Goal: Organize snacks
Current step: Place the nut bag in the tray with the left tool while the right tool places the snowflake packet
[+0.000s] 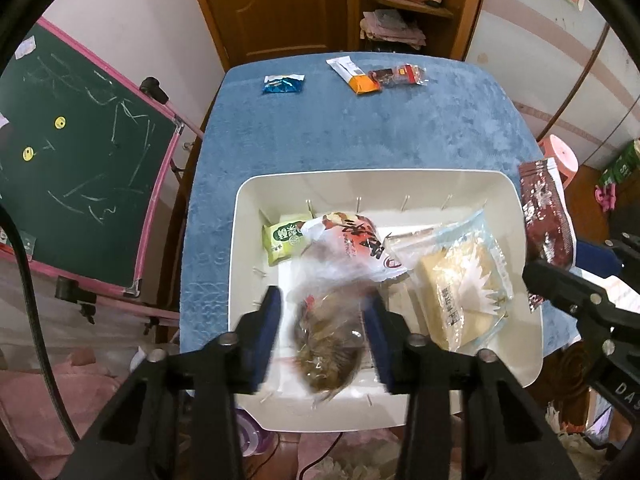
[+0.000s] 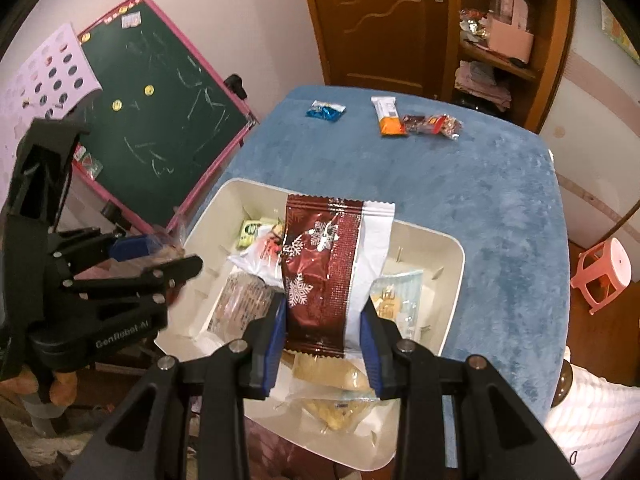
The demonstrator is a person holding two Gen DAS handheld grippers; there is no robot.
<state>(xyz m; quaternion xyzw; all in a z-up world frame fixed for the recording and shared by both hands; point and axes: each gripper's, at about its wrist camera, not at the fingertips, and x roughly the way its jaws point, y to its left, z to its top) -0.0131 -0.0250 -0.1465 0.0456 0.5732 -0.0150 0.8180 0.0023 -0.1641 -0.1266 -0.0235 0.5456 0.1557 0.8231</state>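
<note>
snacks (image 1: 344, 248) in bin (image 1: 516, 200) (three behind)
</note>
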